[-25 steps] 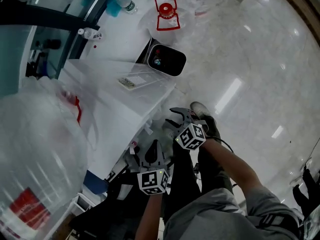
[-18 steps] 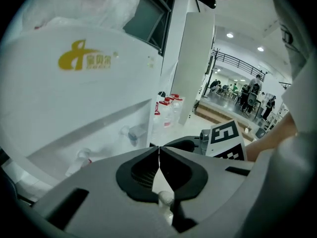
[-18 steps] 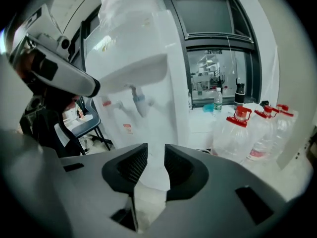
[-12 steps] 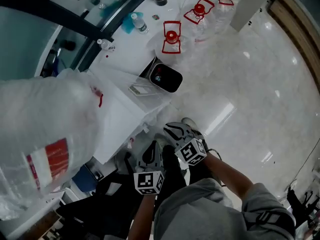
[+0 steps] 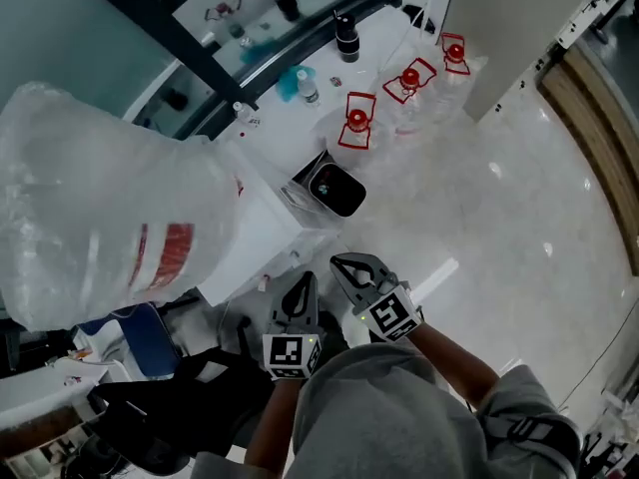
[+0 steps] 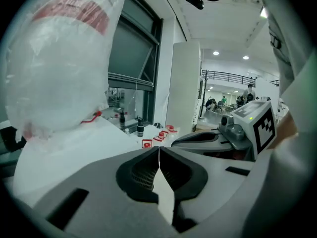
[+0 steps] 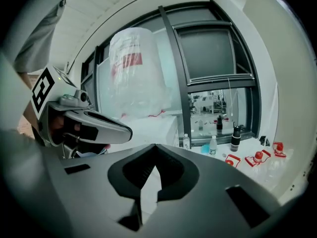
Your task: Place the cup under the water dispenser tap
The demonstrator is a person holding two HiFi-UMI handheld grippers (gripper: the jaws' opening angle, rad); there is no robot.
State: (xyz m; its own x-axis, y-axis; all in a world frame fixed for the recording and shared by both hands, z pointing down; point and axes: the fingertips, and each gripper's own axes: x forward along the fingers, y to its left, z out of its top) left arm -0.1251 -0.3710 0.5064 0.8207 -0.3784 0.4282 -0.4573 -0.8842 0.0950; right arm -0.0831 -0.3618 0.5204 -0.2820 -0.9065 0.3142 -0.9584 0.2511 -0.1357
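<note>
No cup shows in any view, and the dispenser's tap is hidden. The water dispenser (image 5: 262, 236) is a white cabinet at the left, topped by a big upturned bottle wrapped in clear plastic (image 5: 110, 198). That bottle also fills the upper left of the left gripper view (image 6: 59, 58) and stands centre-left in the right gripper view (image 7: 136, 73). My left gripper (image 5: 302, 285) and right gripper (image 5: 344, 263) hang side by side just right of the cabinet, above the floor. Both are shut with nothing between the jaws.
A dark bin with a black liner (image 5: 331, 189) sits on the floor beside the dispenser. Behind it stand three water jugs with red caps and handles (image 5: 356, 123). Small bottles (image 5: 308, 86) and dark flasks (image 5: 346, 38) line the window ledge. Glossy floor (image 5: 499, 218) spreads to the right.
Both grippers have risen beside the dispenser. The right gripper's jaws, spread apart a second ago, have come together. The view now takes in more of the window ledge and jugs.
</note>
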